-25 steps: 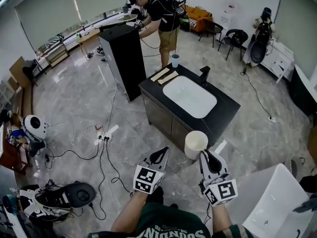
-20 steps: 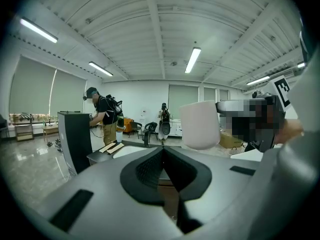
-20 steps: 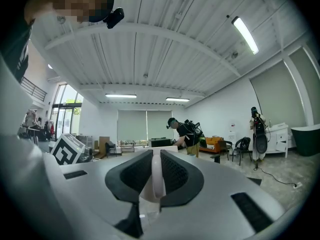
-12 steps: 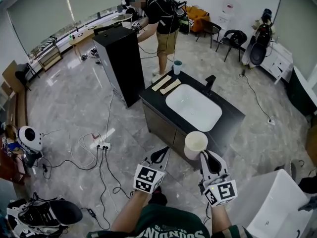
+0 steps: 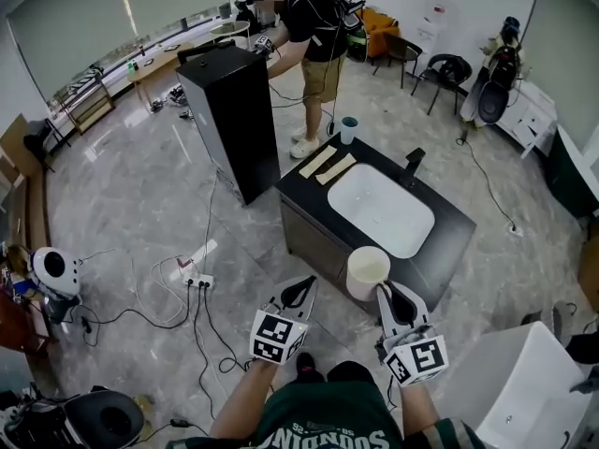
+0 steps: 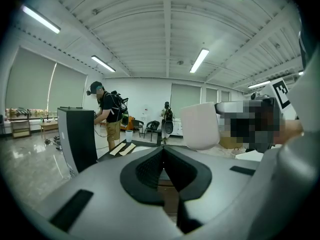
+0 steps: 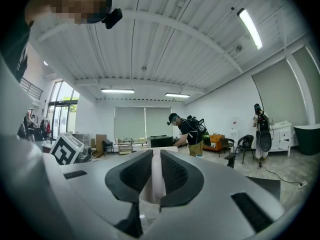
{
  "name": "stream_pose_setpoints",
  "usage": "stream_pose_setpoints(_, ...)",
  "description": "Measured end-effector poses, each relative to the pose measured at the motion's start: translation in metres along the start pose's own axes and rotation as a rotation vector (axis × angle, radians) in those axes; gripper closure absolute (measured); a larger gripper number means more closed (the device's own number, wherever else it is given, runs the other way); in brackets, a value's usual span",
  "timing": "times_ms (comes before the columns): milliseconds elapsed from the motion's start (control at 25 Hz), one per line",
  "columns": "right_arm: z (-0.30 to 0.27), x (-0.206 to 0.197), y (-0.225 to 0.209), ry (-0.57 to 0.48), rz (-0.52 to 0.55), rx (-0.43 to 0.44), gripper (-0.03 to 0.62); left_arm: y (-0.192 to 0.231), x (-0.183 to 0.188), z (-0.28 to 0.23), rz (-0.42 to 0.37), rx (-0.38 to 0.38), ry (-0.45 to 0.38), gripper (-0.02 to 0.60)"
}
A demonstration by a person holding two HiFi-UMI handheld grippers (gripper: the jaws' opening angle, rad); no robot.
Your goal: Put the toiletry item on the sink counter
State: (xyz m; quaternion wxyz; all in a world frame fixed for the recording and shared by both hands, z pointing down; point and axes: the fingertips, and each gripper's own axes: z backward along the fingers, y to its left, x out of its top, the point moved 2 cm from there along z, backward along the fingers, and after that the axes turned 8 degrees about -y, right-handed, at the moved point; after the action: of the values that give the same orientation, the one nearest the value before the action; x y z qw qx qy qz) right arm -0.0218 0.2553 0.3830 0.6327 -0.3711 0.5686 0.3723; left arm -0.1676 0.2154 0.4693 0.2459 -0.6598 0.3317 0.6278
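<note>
A plug strip [image 5: 195,279] lies on the floor at 9 o'clock from the left gripper [image 5: 298,294]. That gripper's jaws are pressed together with nothing between them. A tall black cabinet [image 5: 234,124] stands at 10 o'clock from the counter [image 5: 304,187], and a person [image 5: 309,26] bends over it.

The right gripper [image 5: 386,294] pinches the wall of the cream cup [image 5: 369,269] between narrow jaws. The cup is upright in the air, by the counter's near edge at 6 o'clock. Only its cream inside shows.

On the counter, two flat strips [image 5: 329,165] and a small cup [image 5: 349,129] sit at 11 o'clock from the white basin [image 5: 381,210]. A black tap [image 5: 413,165] stands at 1 o'clock from it. I cannot tell what the small cup holds. A chair [image 5: 447,71] stands far off at 1 o'clock.
</note>
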Motion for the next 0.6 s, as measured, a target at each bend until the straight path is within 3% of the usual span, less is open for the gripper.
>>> stream_pose_setpoints(600, -0.094, -0.022, -0.038, -0.018, 0.001, -0.033, 0.52, 0.082, -0.008, -0.073, -0.002, -0.019, 0.008, 0.571)
